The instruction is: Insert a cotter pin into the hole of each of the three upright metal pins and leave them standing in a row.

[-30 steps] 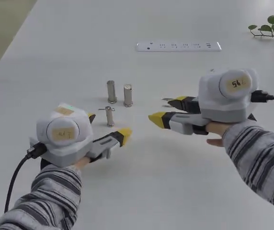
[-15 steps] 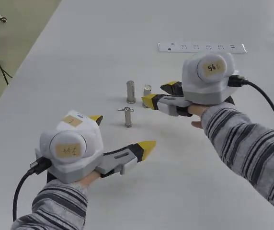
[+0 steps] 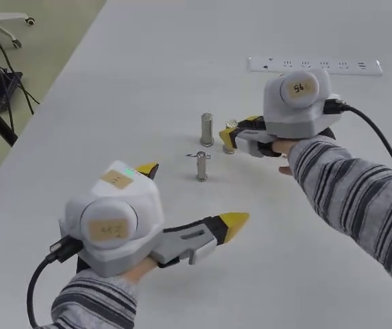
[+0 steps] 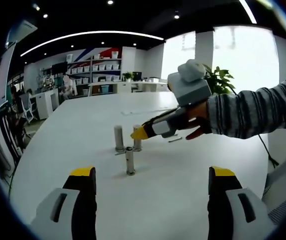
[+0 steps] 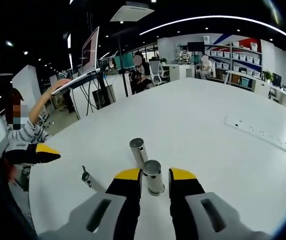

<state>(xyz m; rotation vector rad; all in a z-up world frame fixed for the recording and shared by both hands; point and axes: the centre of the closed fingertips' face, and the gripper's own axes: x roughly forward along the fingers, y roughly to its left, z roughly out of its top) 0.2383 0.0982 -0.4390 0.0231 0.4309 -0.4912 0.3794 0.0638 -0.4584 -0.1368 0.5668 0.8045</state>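
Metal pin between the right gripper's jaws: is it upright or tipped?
Upright: the metal pin stands on its base, flat top facing up.

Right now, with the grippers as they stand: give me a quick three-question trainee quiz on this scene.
1. True or false: the left yellow-tipped gripper is shut.
2. The right yellow-tipped gripper has its jaws either side of: A a white power strip; B an upright silver metal pin; C a potted plant.
3. How many upright pins visibly carry a thin wire cotter pin?
Key: 1 false, its jaws stand wide open. 2 B. 3 one, the front pin, which stands apart from the other two.
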